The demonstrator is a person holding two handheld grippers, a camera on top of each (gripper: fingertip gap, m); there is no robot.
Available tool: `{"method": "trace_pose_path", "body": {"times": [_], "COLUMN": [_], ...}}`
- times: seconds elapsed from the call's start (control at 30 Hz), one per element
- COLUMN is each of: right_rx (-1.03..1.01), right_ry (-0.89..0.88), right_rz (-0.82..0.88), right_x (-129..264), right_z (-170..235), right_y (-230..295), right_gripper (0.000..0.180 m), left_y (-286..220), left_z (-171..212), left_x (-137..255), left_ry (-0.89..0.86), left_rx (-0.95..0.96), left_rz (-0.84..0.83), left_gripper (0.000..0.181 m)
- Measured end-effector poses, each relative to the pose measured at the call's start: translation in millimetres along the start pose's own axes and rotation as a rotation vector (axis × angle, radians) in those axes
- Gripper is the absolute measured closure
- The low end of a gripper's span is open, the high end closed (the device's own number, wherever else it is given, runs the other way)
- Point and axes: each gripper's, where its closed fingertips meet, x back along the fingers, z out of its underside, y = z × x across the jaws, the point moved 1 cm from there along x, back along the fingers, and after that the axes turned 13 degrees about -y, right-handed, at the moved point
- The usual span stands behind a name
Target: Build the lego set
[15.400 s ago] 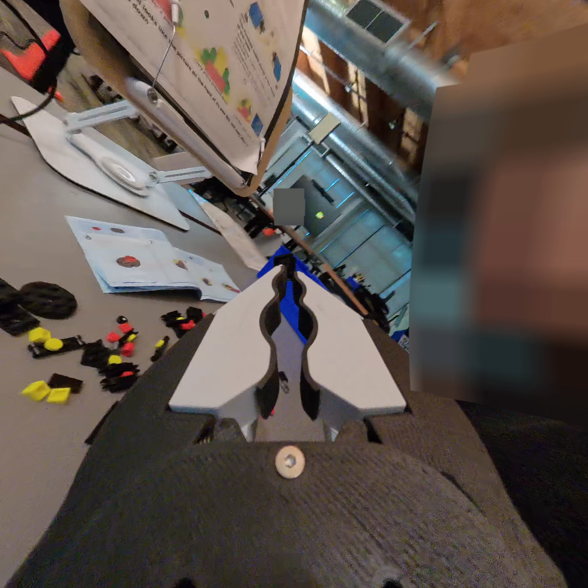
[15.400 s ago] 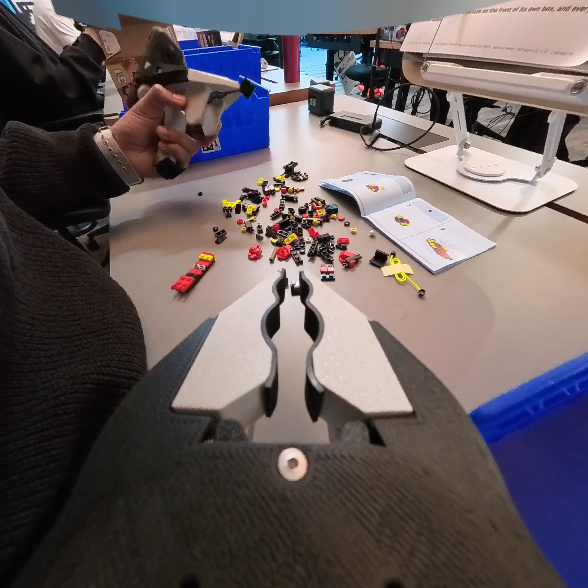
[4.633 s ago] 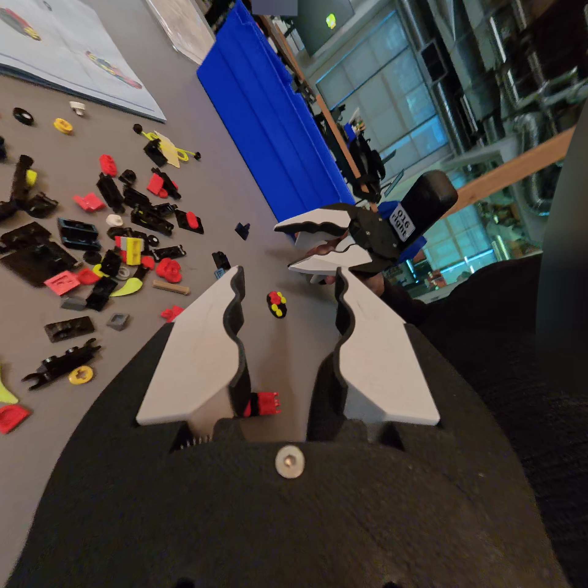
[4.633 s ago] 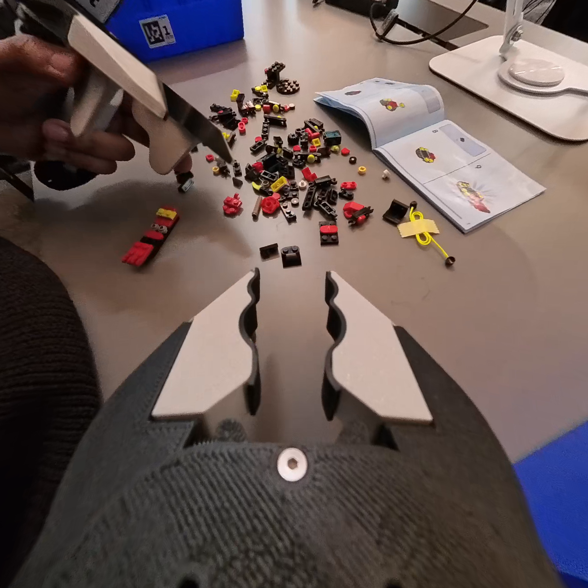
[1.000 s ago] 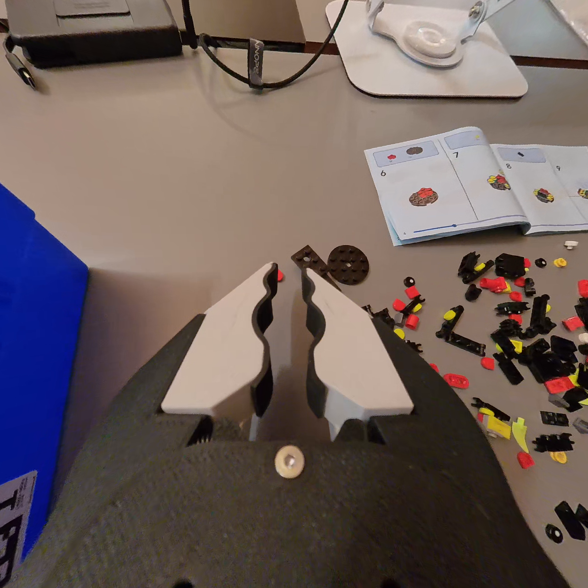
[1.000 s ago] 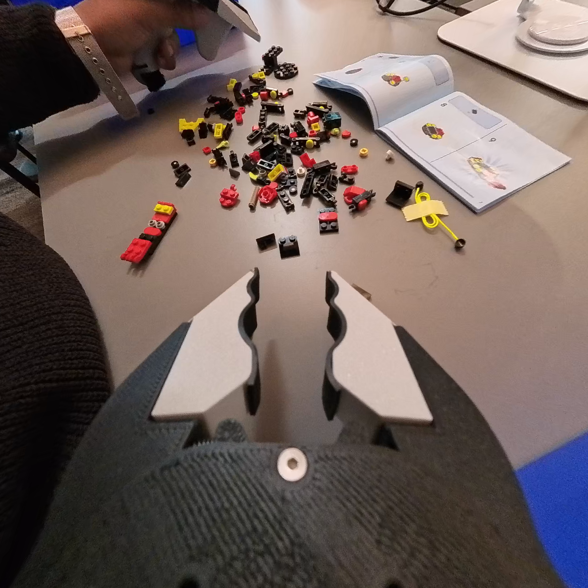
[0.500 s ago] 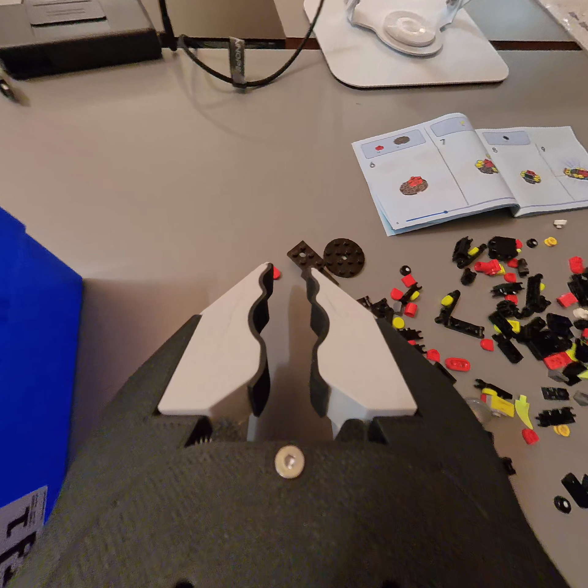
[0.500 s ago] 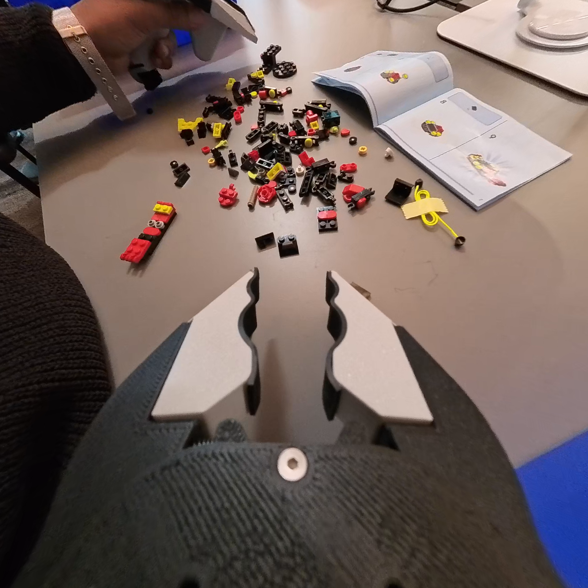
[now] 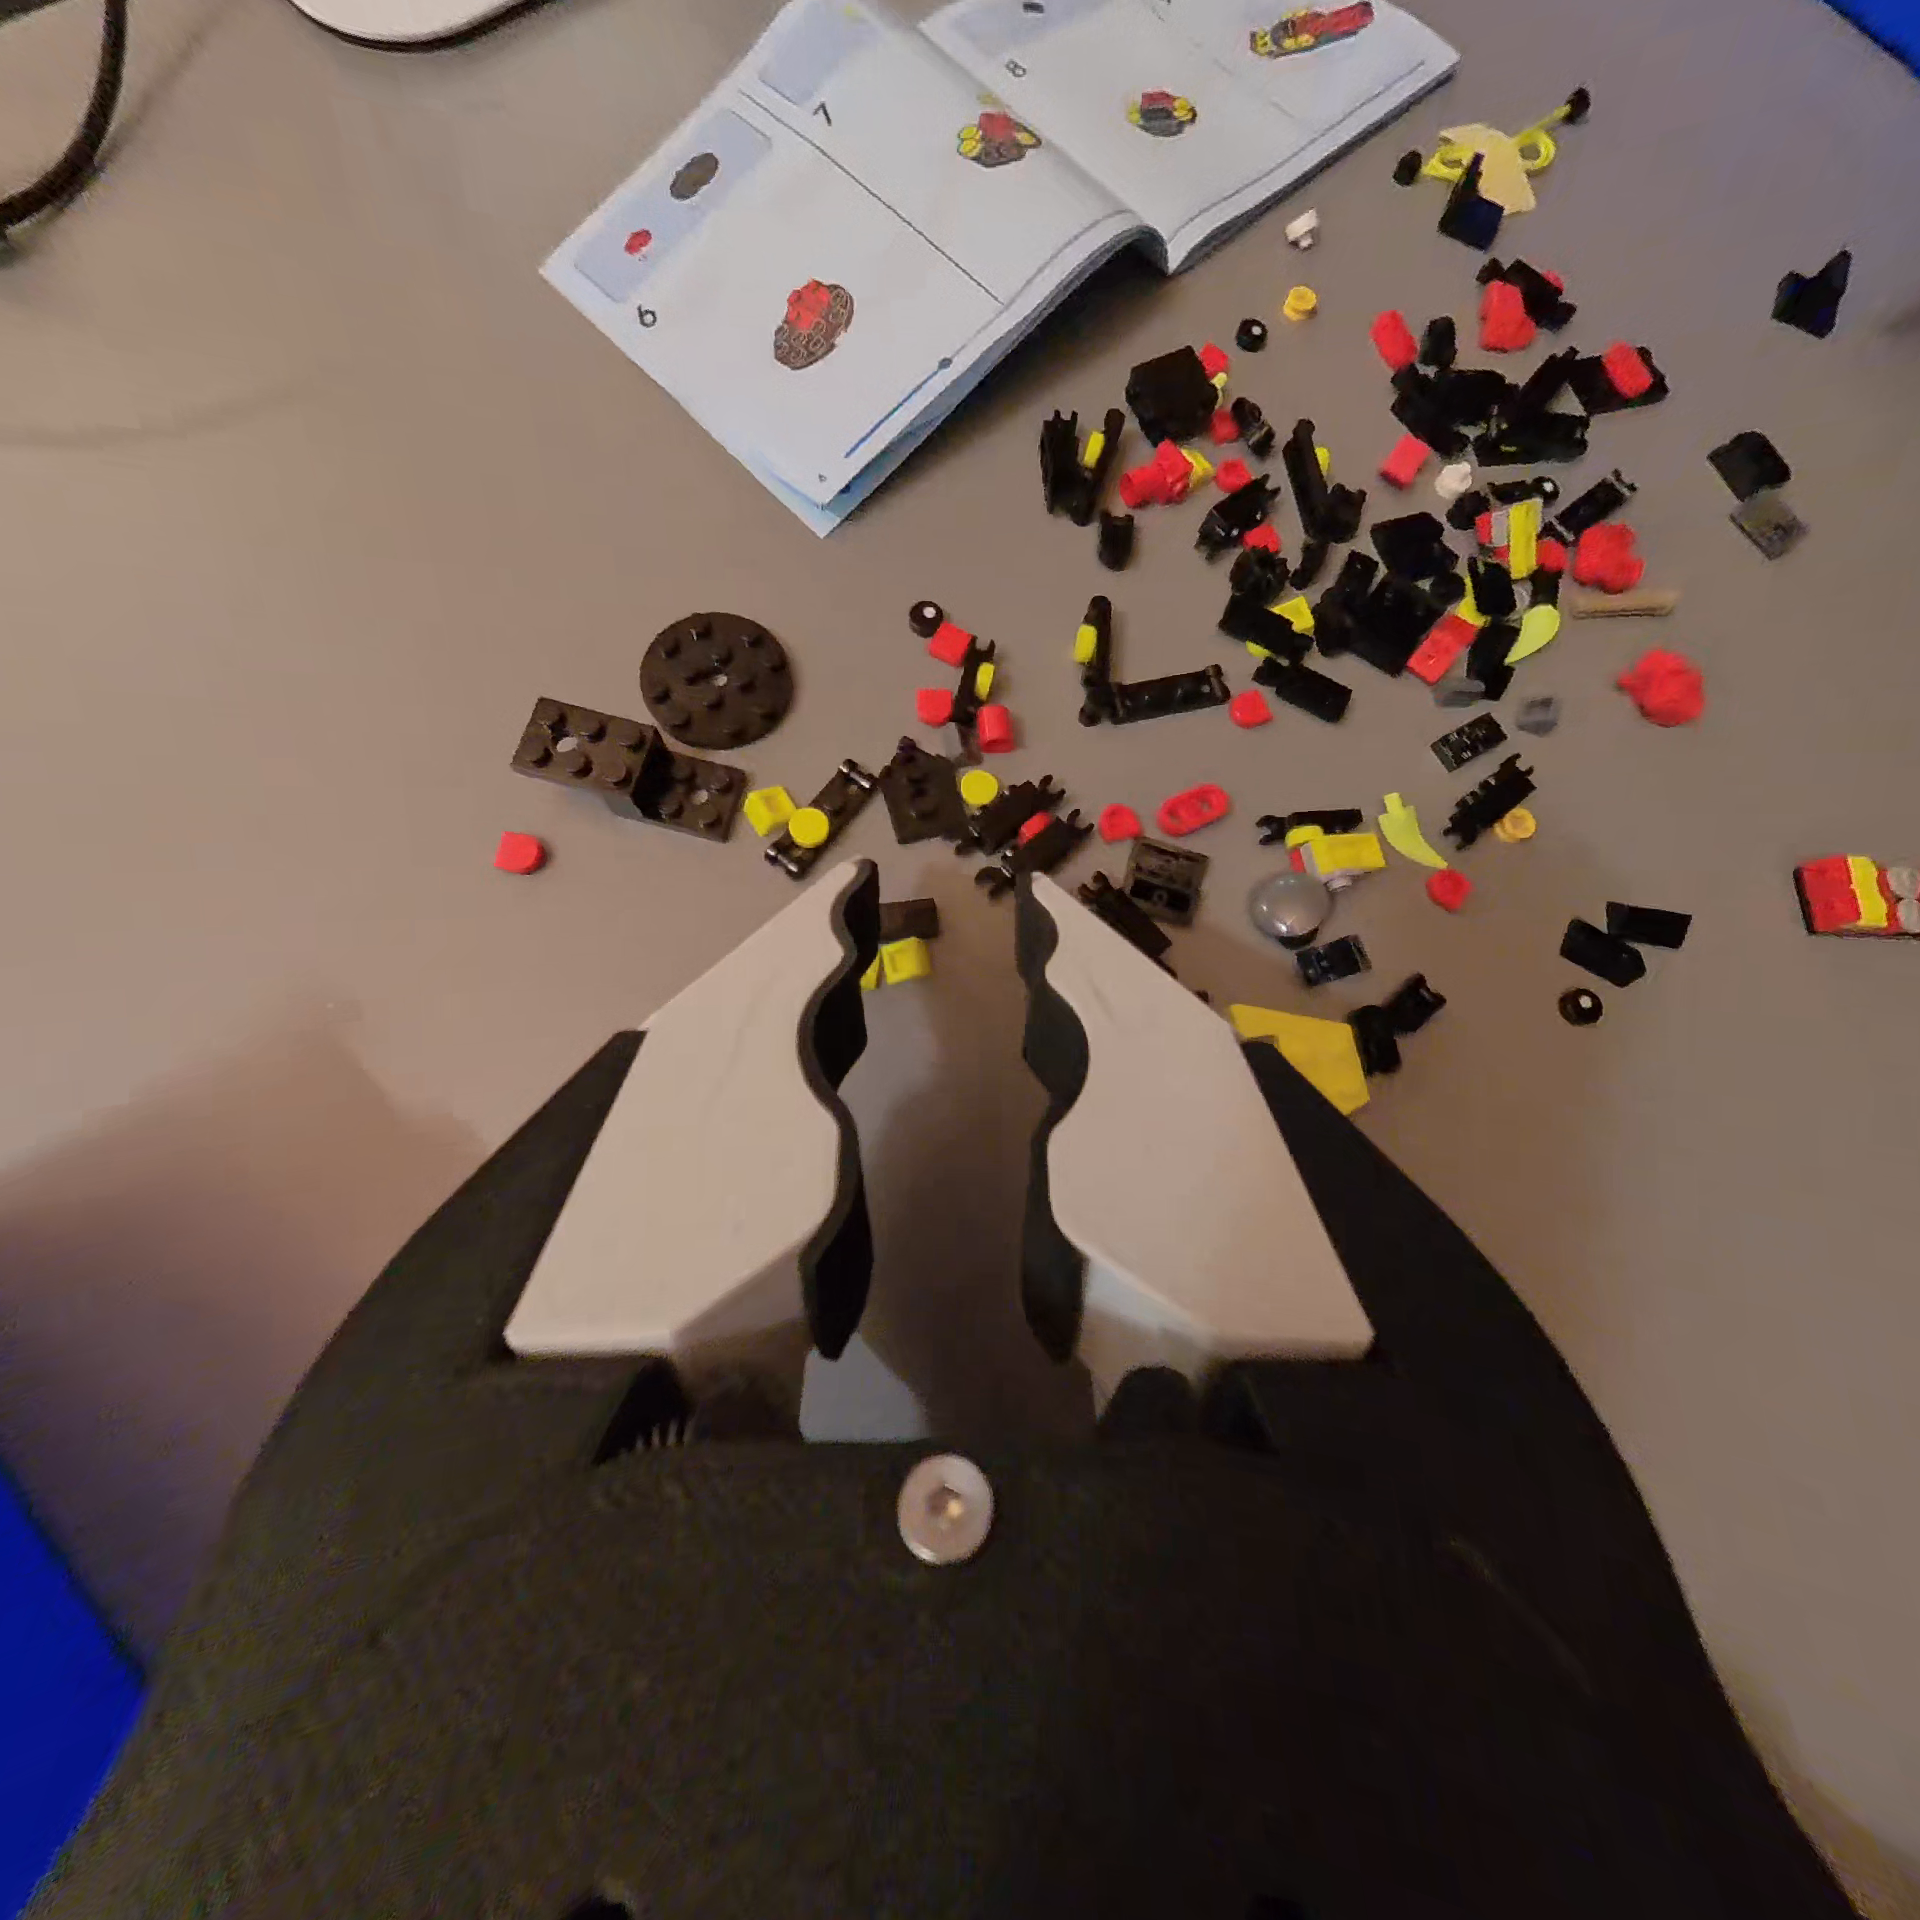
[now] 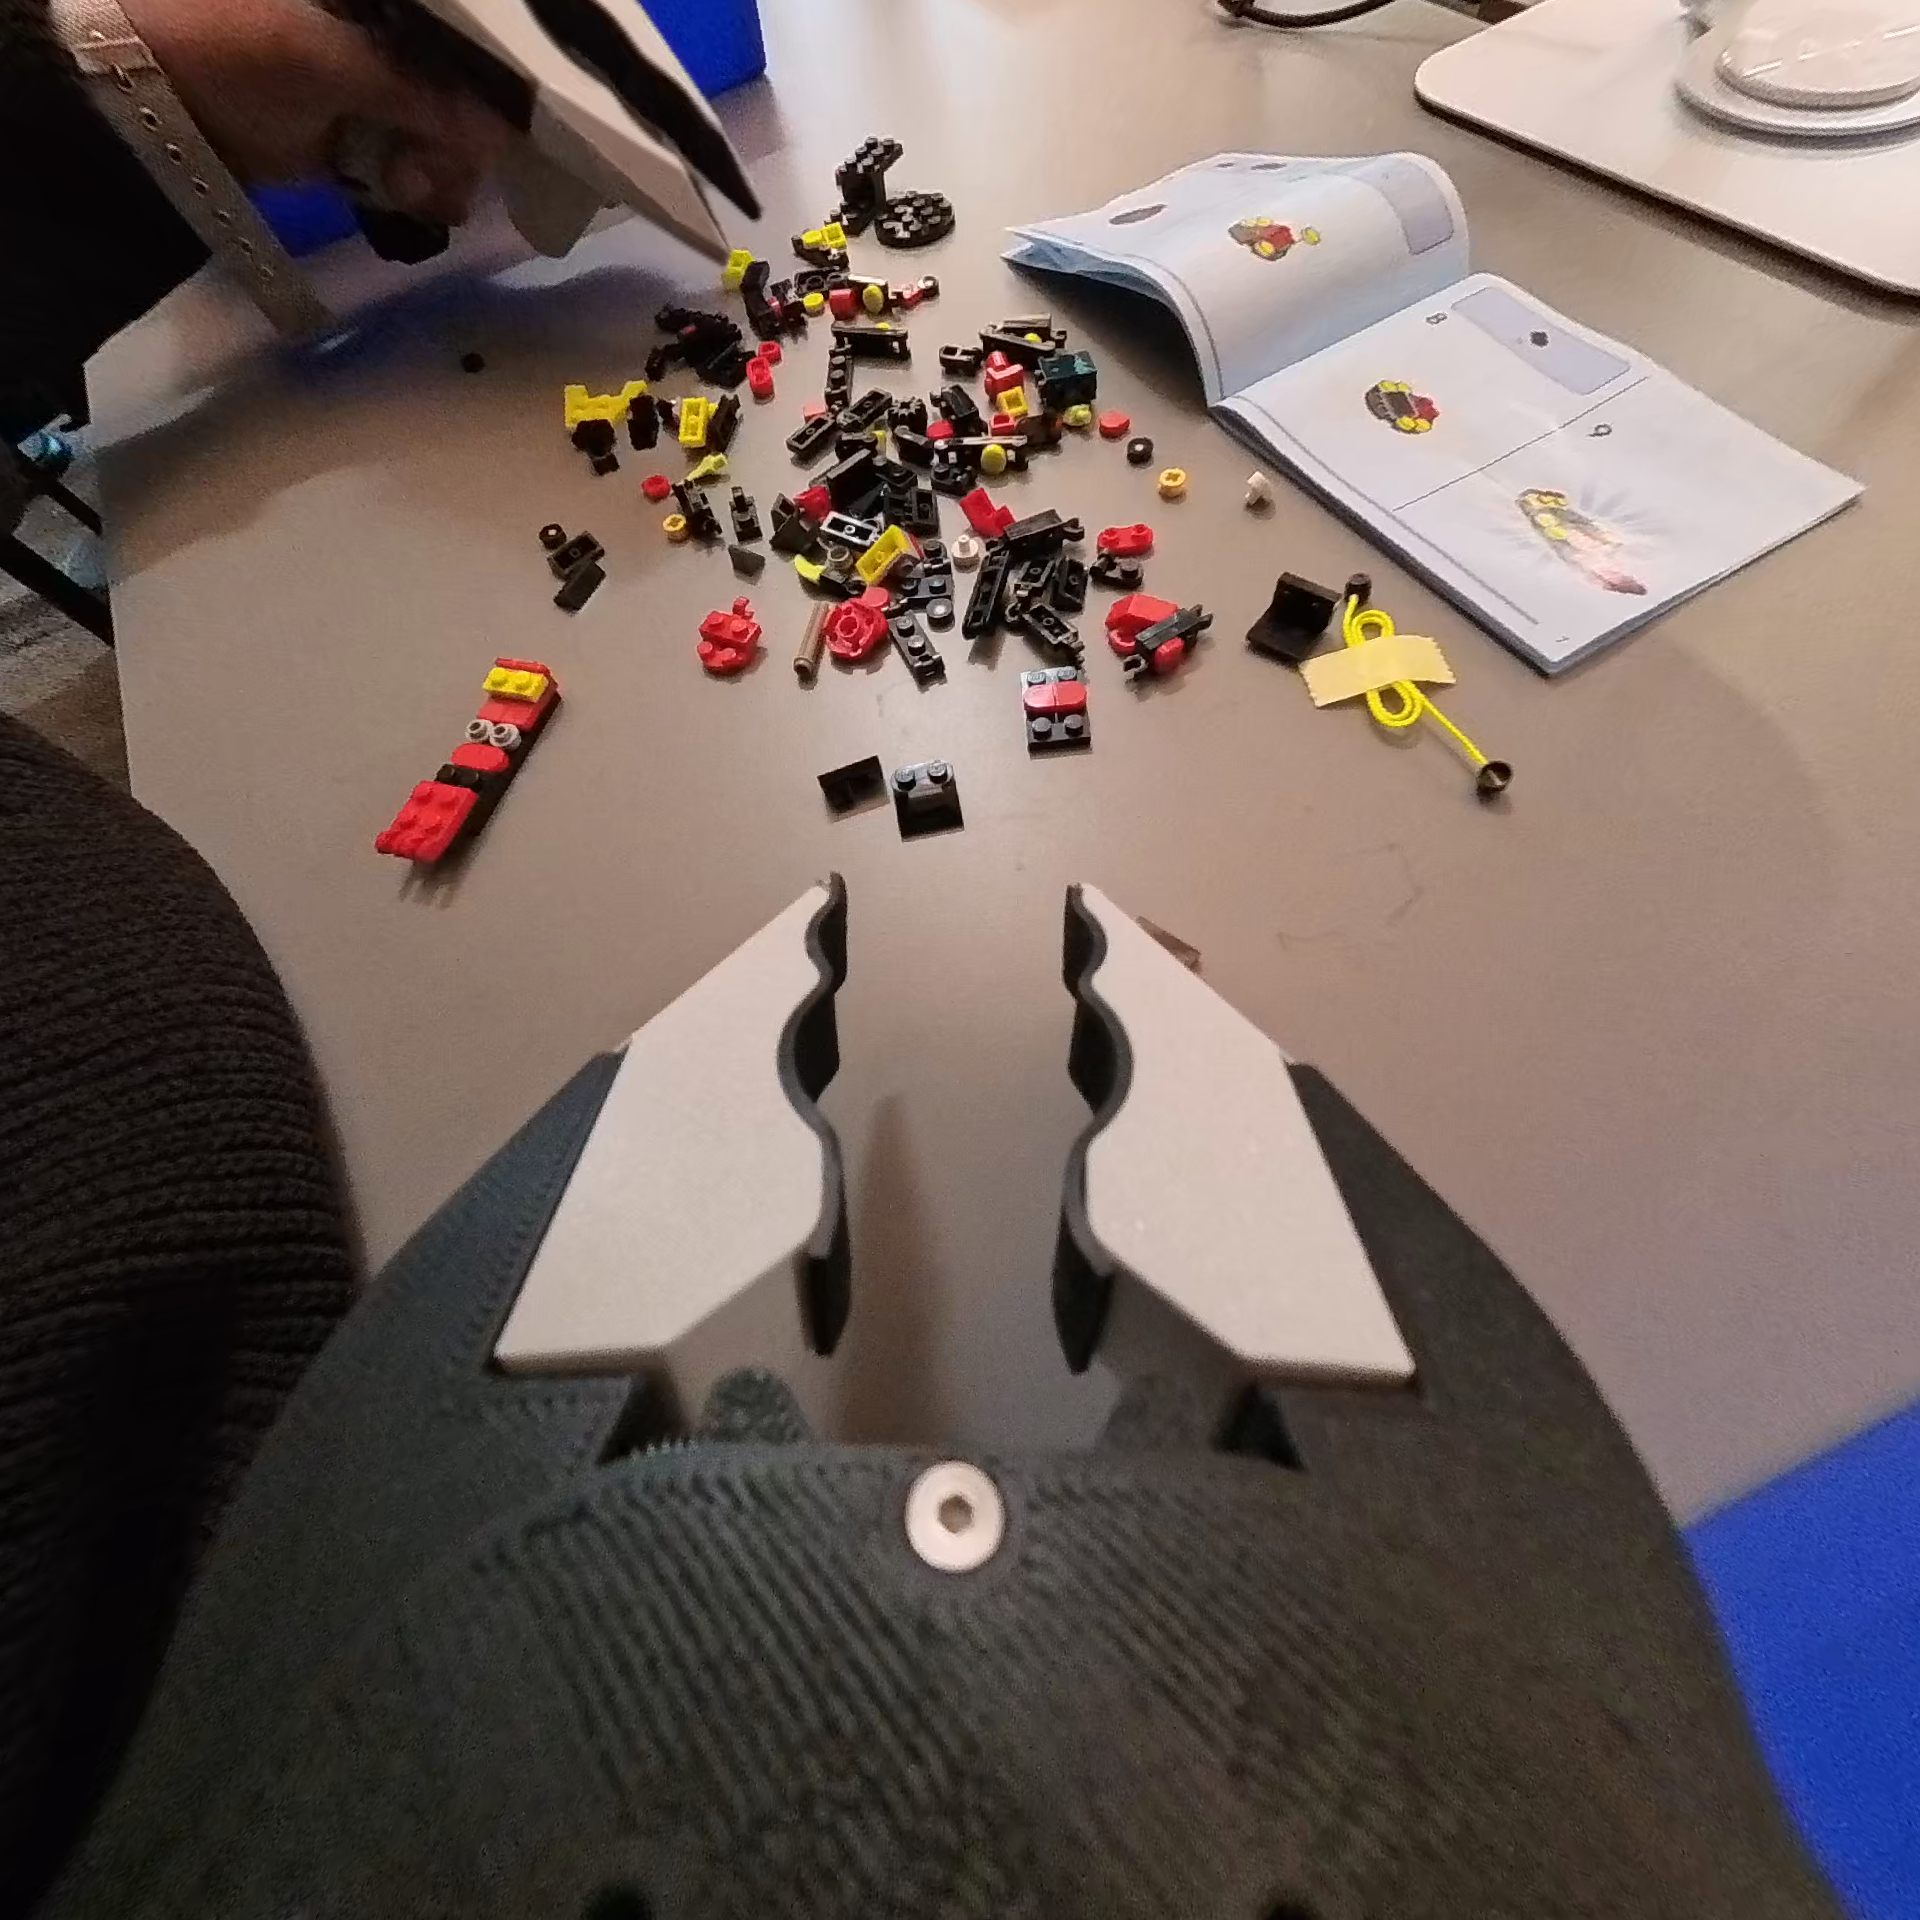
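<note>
Loose black, red and yellow lego pieces [image 9: 1351,582] lie scattered on the grey table [image 9: 312,520]. My left gripper [image 9: 945,883] is open and empty, tips low over the near edge of the pile, with a small black and a yellow piece [image 9: 906,958] between the fingers. A black round plate [image 9: 717,681] and a black stepped plate [image 9: 623,764] lie just ahead to the left. My right gripper [image 10: 954,899] is open and empty above bare table, behind two small black pieces [image 10: 899,795]. A built red, black and yellow strip [image 10: 468,758] lies to its left. The left gripper [image 10: 732,229] shows at the pile's far side.
An open instruction booklet [image 9: 935,208] lies beyond the pile; it also shows in the right wrist view [image 10: 1403,364]. A yellow string with tape [image 10: 1377,665] lies beside it. A white stand base [image 10: 1714,135] is at the back right, a blue bin [image 10: 1818,1610] at the near right. About 30 cm separates my left fingertips from my right. The left tips stand about 6 cm off the black stepped plate [image 9: 623,764]. It turns up in the right wrist view [image 10: 856,166] as well.
My left gripper has moved forward and down over the edge of the pile, and its jaws have opened wider. My right gripper has stayed still and open.
</note>
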Motion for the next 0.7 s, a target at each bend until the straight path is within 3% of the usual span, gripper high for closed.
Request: {"method": "trace_pose_path", "body": {"times": [0.27, 0.5, 0.7], "right_rx": [-0.002, -0.002, 0.005], "right_ry": [0.003, 0.005, 0.005], "right_rz": [0.001, 0.002, 0.005], "right_x": [-0.2, -0.3, 0.4], "right_z": [0.8, 1.2, 0.8], "right_y": [-0.5, -0.9, -1.0], "right_gripper": [0.139, 0.139, 0.139], "left_y": [22.4, 53.5, 46.4], "left_z": [-10.9, 2.2, -30.2], "left_x": [11.0, 15.6, 24.1], "left_ry": [-0.123, -0.03, -0.202], "left_rx": [0.137, 0.096, 0.312], "left_rz": [-0.069, -0.3, -0.358], "left_gripper": [0.166, 0.173, 0.15]}}
